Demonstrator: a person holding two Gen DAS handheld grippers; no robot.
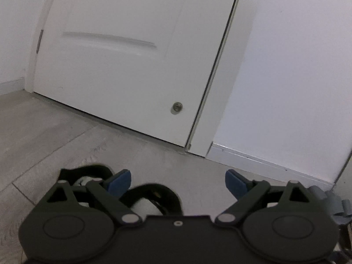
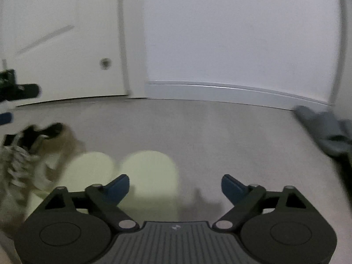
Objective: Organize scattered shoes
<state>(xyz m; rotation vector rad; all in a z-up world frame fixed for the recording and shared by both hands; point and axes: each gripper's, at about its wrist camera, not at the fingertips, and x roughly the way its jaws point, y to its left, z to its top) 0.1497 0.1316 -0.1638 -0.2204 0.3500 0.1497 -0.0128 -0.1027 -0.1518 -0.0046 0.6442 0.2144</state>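
Black-strapped sandals (image 1: 151, 195) lie at six o'clock under the left gripper (image 1: 178, 181), spread and empty, probably poised to choose one. The right gripper (image 2: 175, 186), equally spread, hovers by pale slippers (image 2: 151, 173); grey slippers (image 2: 325, 132) sit at three o'clock. Grey floor (image 2: 209, 132), white door (image 1: 132, 55).

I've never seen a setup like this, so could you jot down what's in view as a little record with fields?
Left tongs: open, holding nothing
Right tongs: open, holding nothing
Below left tongs: black-strapped shoes
Ahead of right tongs: pale yellow slippers, side by side
Beside them: tan laced shoe, blurred
By baseboard: grey slippers
Backdrop: white door
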